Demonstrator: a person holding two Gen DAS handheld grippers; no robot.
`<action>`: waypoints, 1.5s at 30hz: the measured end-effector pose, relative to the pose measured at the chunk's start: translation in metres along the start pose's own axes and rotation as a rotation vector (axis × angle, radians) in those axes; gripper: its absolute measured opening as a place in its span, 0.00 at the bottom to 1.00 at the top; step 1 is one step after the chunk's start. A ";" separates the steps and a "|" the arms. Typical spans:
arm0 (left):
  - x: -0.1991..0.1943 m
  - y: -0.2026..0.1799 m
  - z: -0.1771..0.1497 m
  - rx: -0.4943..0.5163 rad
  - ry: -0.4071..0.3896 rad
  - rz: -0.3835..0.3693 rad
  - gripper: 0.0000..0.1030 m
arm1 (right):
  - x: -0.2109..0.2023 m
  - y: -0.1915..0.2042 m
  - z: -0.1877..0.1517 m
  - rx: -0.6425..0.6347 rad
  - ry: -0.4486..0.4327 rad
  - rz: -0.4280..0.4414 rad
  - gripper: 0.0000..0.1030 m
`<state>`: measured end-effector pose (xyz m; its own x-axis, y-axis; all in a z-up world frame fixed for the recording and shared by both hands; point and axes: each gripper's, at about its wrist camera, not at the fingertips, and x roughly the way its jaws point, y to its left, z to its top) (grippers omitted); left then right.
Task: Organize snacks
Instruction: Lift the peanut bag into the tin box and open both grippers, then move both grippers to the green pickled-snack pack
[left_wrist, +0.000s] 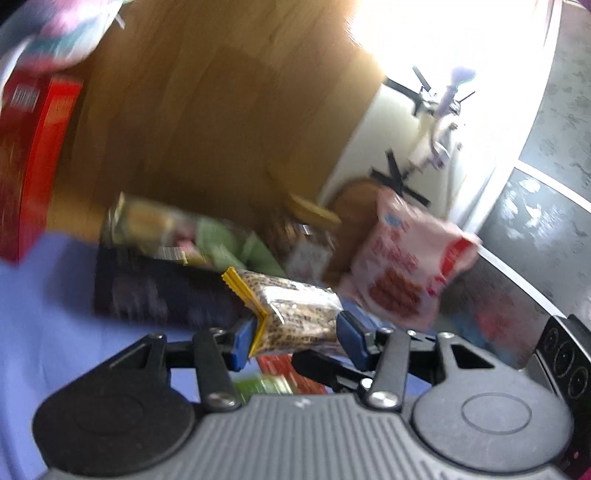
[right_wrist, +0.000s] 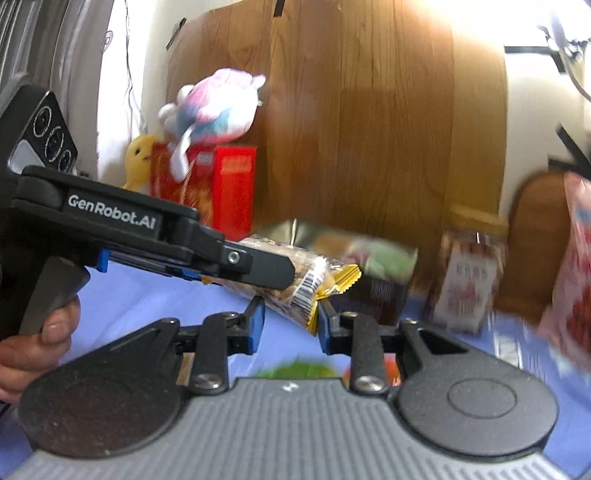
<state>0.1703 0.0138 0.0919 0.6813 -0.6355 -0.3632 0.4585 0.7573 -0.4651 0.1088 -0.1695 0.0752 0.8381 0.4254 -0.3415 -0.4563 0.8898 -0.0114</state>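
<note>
Between the left claw's (left_wrist: 295, 341) blue pads a snack bar (left_wrist: 295, 314) in clear, gold-edged wrap is sitting clamped, lifted off the purple surface (left_wrist: 48, 325); from the right wrist view the same bar (right_wrist: 295, 280) is hanging from that left claw (right_wrist: 284, 273), its crimped gold end dipping between the right claw's (right_wrist: 290, 325) pads; those pads are standing apart, and whether one is brushing the wrap I cannot tell. Beyond the claws a green packet (left_wrist: 221, 236), a dark box (left_wrist: 159, 291) and a pink bag (left_wrist: 406, 266) are lying near a wooden board (left_wrist: 221, 110); a red box (right_wrist: 221, 184) is standing to the left. Judging by this, a handover or a carry to the pile is under way; next the right claw is needing to close squarely on the free end before the left lets go.
</note>
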 end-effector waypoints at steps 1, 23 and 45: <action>0.006 0.005 0.009 -0.006 -0.004 0.010 0.46 | 0.011 -0.005 0.007 0.002 -0.003 0.000 0.32; -0.014 0.066 -0.005 -0.184 0.071 0.117 0.54 | 0.019 -0.053 -0.025 0.198 0.148 0.055 0.39; -0.007 0.045 -0.084 -0.275 0.148 0.082 0.59 | -0.014 -0.046 -0.068 0.407 0.259 0.134 0.40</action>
<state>0.1382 0.0394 0.0056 0.6101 -0.6044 -0.5123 0.2202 0.7505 -0.6231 0.0977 -0.2281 0.0166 0.6548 0.5308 -0.5380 -0.3575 0.8447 0.3983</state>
